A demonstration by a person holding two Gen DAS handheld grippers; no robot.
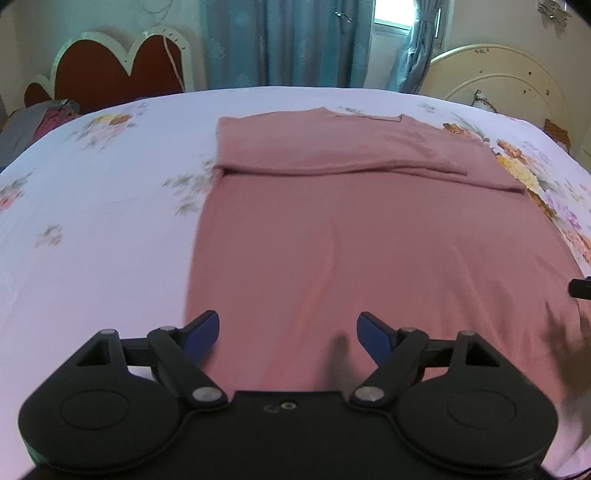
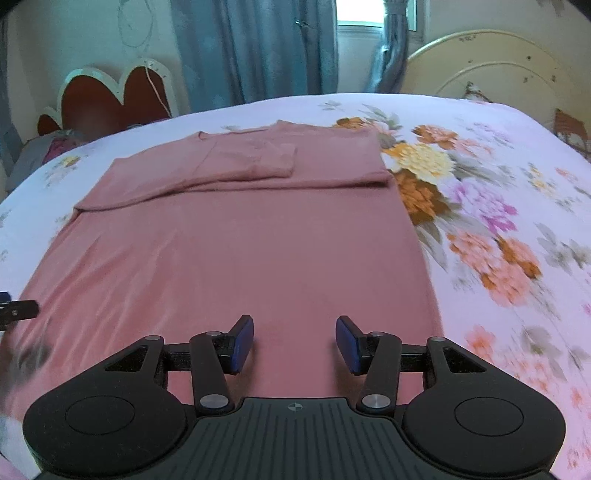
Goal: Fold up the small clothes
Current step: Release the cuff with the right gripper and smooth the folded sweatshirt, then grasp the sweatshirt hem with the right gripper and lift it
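1. On the bed [image 1: 92,221], the pink shirt [image 1: 351,240] lies flat, sleeves tucked across the chest.
2. My left gripper [image 1: 288,338] and right gripper [image 2: 294,343]: fingers spread, nothing pinched, hovering over the near hem.
3. Looks thin, soft, light, floppy knit; likely to sag.
4. I'd pinch both near hem corners.

Setting: home bedroom. Evidence: bed [image 2: 480,155] filling most of both views, covered by a pale floral sheet [image 1: 92,221]; heart-shaped red headboard panel [image 1: 110,70] with white trim at far left; round cream headboard [image 2: 491,66] at far right; teal curtains [image 1: 295,40] along the back wall, one tied back beside a bright window [image 2: 360,13]; cream walls; heap of clothes [image 1: 40,118] at the bed's far left corner.
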